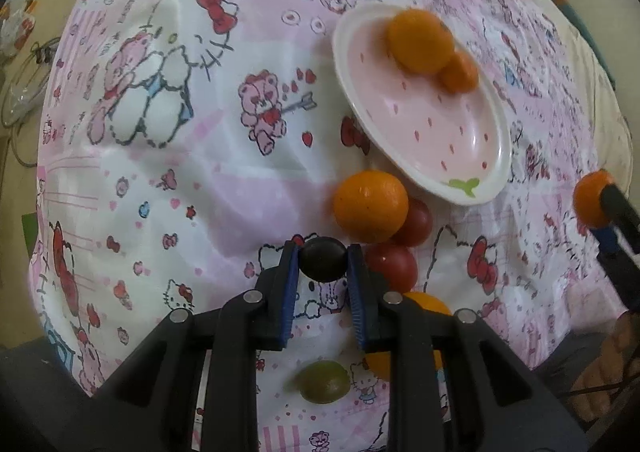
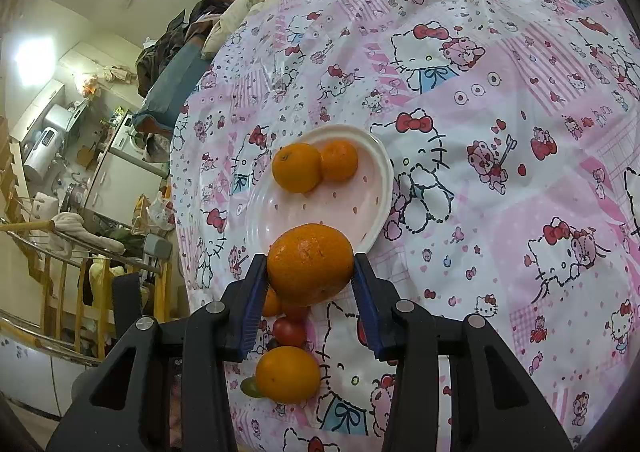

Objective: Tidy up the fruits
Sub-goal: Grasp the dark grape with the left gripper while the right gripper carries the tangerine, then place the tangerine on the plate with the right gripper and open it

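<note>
Fruits lie scattered on a bed covered with a pink-and-white cartoon-print cloth [image 1: 168,171], beside an oval pink strawberry-patterned ceramic plate [image 1: 486,191]. On the plate rest a large round orange [image 1: 420,41] and a smaller orange mandarin [image 1: 460,71], touching each other at its far end. The left hand-held gripper [image 1: 323,258] is clamped on a small dark, nearly black round fruit [image 1: 322,258], its blue pads pressing it from both sides. Just beyond it sits another orange [image 1: 370,205] on the cloth, close to the plate's rim, with two red cherry tomatoes [image 1: 394,266] next to it. A green grape-like fruit [image 1: 324,382] and a further orange [image 1: 424,304], partly hidden by the gripper, lie nearer the camera. The right hand-held gripper [image 2: 310,272] holds a big, slightly dimpled orange [image 2: 310,264] between its pads, at the near edge of the plate in the right wrist view.
</note>
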Available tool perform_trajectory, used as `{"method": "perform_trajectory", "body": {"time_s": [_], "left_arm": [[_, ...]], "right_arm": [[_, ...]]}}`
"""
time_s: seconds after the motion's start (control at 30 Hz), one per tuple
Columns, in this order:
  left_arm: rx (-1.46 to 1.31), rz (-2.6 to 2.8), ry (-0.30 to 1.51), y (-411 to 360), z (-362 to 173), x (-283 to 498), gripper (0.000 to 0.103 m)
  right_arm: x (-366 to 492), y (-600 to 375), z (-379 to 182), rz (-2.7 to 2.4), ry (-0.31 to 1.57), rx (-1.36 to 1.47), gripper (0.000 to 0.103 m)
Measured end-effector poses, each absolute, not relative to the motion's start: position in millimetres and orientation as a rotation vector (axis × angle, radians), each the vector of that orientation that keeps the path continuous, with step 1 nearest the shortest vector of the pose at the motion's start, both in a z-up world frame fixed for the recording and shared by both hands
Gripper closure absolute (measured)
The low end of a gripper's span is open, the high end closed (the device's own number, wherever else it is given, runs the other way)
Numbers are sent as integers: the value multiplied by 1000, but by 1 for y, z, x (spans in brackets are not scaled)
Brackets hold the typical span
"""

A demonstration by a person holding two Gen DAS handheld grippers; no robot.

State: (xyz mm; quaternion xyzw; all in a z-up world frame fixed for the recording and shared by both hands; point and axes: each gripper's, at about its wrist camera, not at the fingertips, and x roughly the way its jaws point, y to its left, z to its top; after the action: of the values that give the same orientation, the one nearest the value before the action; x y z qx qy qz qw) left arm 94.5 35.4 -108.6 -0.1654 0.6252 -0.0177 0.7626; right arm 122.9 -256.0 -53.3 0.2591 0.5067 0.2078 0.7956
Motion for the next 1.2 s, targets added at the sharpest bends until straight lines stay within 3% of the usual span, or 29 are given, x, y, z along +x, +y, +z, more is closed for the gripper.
{"method": "perform_trajectory", "body": {"time_s": [0.23, 0.7, 1.2], "left_arm": [[-376, -3, 1336, 45, -98, 90, 83], [-172, -63, 1165, 13, -29, 133, 83], [-20, -66, 1201, -12, -60, 193, 83]], "right_arm": [[123, -256, -54, 444, 1094, 560, 59], [144, -270, -45, 420, 1069, 553, 59], [206, -239, -67, 441, 1124, 393, 59]]}}
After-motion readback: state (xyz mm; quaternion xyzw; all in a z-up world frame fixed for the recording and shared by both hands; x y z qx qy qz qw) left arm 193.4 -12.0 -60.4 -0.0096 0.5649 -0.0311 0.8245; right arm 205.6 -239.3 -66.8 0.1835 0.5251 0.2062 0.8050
